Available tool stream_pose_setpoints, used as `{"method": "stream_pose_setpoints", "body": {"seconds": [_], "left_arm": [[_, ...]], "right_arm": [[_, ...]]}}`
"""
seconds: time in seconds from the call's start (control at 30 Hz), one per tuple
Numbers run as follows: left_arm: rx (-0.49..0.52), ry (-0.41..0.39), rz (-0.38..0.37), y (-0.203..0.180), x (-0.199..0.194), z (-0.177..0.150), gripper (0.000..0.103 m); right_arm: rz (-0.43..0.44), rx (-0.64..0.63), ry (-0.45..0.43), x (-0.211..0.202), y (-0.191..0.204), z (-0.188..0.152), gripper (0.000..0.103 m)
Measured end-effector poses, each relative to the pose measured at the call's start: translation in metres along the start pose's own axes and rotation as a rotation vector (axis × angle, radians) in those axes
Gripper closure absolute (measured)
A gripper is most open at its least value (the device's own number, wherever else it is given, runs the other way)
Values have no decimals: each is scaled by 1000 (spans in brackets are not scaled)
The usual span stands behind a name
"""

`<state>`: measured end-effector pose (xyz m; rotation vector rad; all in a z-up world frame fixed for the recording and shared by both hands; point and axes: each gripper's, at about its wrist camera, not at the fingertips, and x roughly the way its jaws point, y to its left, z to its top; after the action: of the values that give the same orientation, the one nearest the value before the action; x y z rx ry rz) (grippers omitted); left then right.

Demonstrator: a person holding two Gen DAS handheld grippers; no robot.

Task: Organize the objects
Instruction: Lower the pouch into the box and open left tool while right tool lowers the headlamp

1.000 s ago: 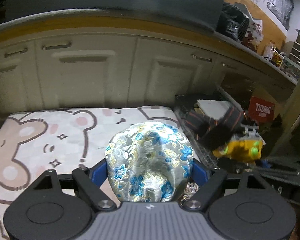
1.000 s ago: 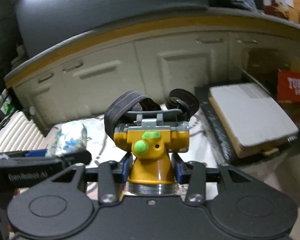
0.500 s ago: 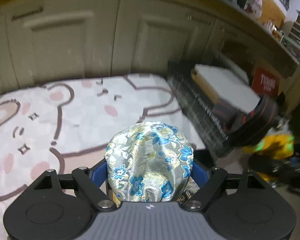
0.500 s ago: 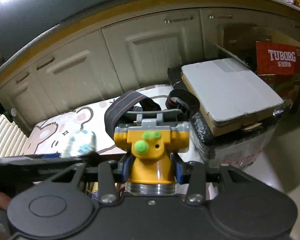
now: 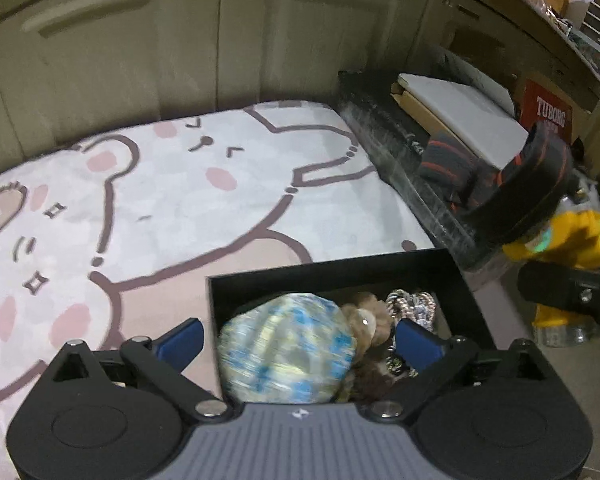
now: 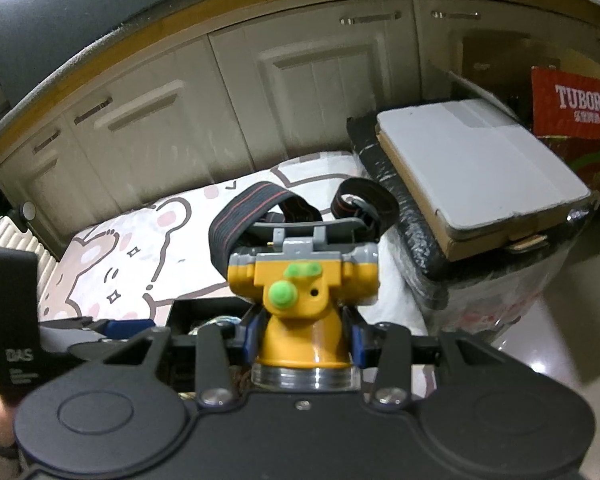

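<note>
Left claw: my left claw (image 5: 296,340) is spread wide, its blue pads (image 5: 180,338) standing clear on either side of the pouch, gripping nothing.

Pouch: the silver-and-blue flowered pouch (image 5: 288,354) sits between my parted pads, blurred, down inside the black box; I cannot tell whether it has fully come to rest.

Black box: the open black box (image 5: 332,276) lies on the mat just in front of my left claw. Beside the pouch it holds a brown furry thing (image 5: 366,320) and a silvery braided cord (image 5: 414,304).

Right claw: my right claw (image 6: 302,338) is clenched on the headlamp, blue pads pressed to both sides of its yellow neck.

Headlamp: the yellow headlamp (image 6: 302,286) stands upright in my grip, green knob facing me, grey hinge on top, its dark red-striped strap (image 6: 256,212) looping out ahead. From the left claw's camera it (image 5: 568,236) hangs in the air to the right of the black box, clear of it.

Mat: a pale mat (image 5: 160,184) printed with cartoon bears covers the surface under both claws.

Beyond the mat: a black wrapped bundle (image 6: 416,224) runs along the mat's right edge, carrying a flat white-topped carton (image 6: 480,152). A red Tuborg case (image 6: 576,106) stands behind it.

Background: cream cupboard doors (image 6: 320,80) under a wood-edged worktop (image 6: 180,32).
</note>
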<state>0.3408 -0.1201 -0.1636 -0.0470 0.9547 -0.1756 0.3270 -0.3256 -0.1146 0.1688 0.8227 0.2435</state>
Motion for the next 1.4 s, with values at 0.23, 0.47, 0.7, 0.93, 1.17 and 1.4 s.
{"method": "stream_pose_setpoints", "body": {"seconds": [0.23,0.47,0.7,0.93,1.17,1.4], "left_arm": [[-25,-59,41,18,-35,3,2],[-153,-141,40,46,-63,8,2],[-168,-135,46,58,-63,7,2],[-173,-124,32,62,-60,5,2],[-156,-89,30,57,-52,3,2],[-152,-78,39,57,-52,2,2]], "right_arm": [[46,30,48,22,11,-5,60],[73,14,63,46,30,-9,60],[26,-92,154,79,45,-25,59],[-1,-58,297,82,42,-37,59],[-61,-28,285,89,35,-36,32],[-61,-110,229,48,37,-21,39]]}}
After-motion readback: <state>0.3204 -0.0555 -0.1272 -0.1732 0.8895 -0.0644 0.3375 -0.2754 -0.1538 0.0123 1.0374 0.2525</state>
